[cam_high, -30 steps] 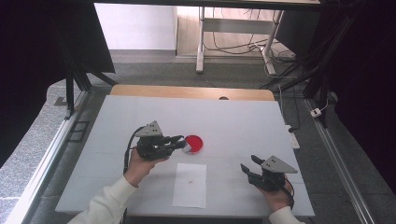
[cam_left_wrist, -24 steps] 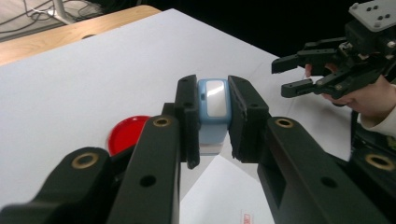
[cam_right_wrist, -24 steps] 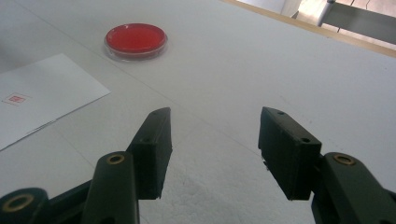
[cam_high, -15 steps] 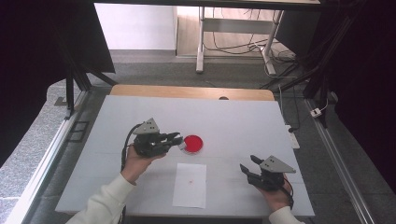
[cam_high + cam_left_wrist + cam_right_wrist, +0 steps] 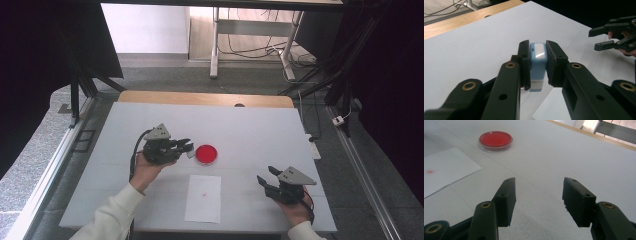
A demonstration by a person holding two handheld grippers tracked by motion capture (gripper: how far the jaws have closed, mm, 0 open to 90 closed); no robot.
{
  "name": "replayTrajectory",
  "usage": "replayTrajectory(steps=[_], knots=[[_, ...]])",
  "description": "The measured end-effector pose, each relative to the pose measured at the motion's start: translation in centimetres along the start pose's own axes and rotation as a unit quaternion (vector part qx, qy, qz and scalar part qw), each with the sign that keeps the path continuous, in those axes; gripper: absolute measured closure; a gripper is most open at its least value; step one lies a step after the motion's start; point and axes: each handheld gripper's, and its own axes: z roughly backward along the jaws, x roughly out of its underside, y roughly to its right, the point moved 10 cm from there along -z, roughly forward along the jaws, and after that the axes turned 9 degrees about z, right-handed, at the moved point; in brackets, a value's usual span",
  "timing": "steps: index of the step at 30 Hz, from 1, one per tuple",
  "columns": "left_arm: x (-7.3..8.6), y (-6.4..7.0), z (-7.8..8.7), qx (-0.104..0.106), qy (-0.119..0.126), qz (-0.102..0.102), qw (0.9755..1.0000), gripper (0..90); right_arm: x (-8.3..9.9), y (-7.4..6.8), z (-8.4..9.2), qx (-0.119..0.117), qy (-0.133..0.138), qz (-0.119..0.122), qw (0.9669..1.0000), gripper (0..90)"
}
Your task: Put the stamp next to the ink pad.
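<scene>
Evidently, a small blue stamp (image 5: 537, 66) is clamped between the jaws of the left gripper (image 5: 186, 148) just beside the red ink dish (image 5: 205, 154), while the right gripper (image 5: 537, 202) is kept open and empty near the paper (image 5: 203, 198), leaving it clear for stamping.

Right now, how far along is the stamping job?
Done, by the look of it: the sheet of paper already carries a small red mark. In hand: the left gripper is shut on a light blue stamp, held beside the red ink pad. Left: setting the stamp down, or inking it again; I can't tell which. The right gripper rests open and holds nothing.
</scene>
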Motion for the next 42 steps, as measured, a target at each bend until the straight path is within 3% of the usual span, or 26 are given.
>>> replayTrajectory(steps=[17, 28, 42], knots=[[1.0, -3.5, -2.4, -0.048, -0.017, 0.005, 0.9987, 74.8, 0.2, -0.1, -0.3, -0.001, -0.007, 0.003, 1.0, 43.8], [1.9, -6.2, -4.4, -0.069, -0.022, 0.026, 0.997, 74.8, 0.3, -0.1, -0.4, -0.001, -0.007, 0.004, 1.0, 43.8], [2.9, -7.3, -5.9, -0.083, -0.037, 0.025, 0.9955, 74.8, 0.3, -0.1, -0.4, -0.002, -0.009, 0.005, 0.9999, 43.7]])
